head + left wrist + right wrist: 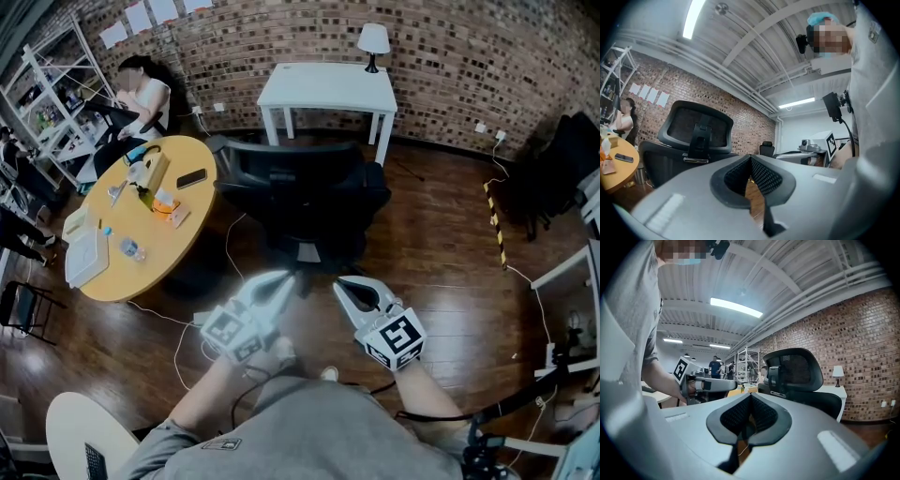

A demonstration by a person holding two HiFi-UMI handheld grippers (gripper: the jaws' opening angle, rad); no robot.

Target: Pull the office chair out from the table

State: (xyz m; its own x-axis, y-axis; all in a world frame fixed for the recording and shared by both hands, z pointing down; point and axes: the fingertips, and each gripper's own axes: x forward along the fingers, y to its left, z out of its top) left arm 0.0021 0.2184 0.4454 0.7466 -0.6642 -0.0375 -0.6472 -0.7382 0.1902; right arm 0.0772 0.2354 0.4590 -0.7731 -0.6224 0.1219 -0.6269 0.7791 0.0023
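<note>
Office chair, black w/ mesh back, stands on the wood floor just in front of a white desk at the brick wall, backrest toward the viewer. How far its seat sits from the desk edge isn't clear. A round desk w/ clutter is just beside it at left. Left hand-held gripper & right hand-held gripper hover side by side near the chair's rear, short of it. Both are clenched w/ nothing btwn the pads. Judgement: this fits either a chair waiting to be drawn back or one already drawn clear & let go. Next move isn't settled; neither gripper has hold of the chair.
</note>
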